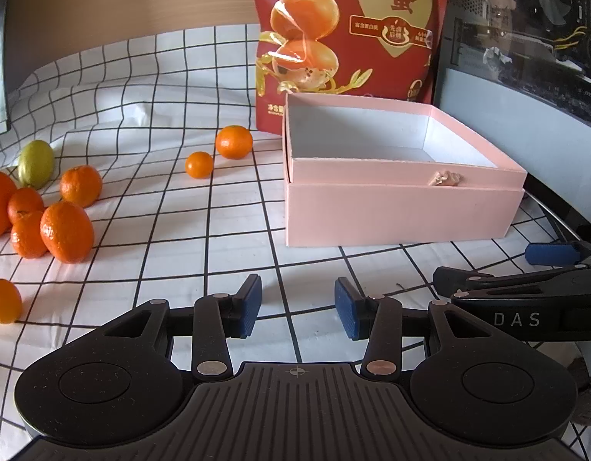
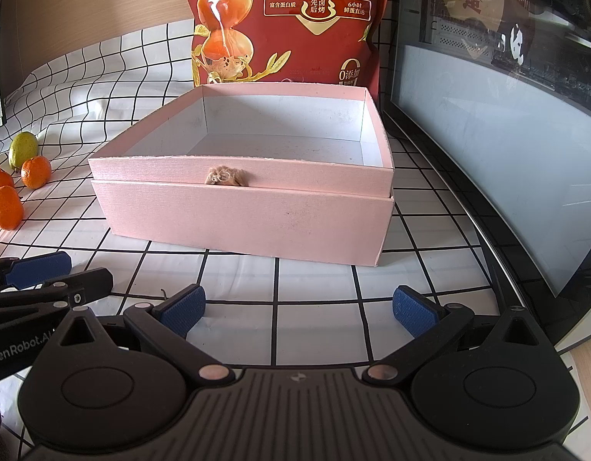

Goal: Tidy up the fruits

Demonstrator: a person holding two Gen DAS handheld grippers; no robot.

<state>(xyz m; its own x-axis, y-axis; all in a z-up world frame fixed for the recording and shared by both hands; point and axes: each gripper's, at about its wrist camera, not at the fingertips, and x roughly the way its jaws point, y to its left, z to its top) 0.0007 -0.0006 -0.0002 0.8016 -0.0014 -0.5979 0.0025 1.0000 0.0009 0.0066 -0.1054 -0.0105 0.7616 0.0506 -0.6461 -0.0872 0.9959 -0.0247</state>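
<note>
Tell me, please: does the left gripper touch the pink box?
Apart. In the left wrist view, the left gripper is open and empty, and a strip of checked cloth shows between its fingertips and the pink box.

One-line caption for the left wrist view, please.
Open left claw hovers over the checked tablecloth; empty pink box ahead, mandarins and one green fruit scattered left.

fruits (image 1: 67, 232) left of box (image 1: 403, 211)

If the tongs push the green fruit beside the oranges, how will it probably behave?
The green fruit looks smooth and oval, so it would probably roll or wobble away. The wrinkled checked cloth may stop it soon. It seems firm, likely not fragile.
</note>
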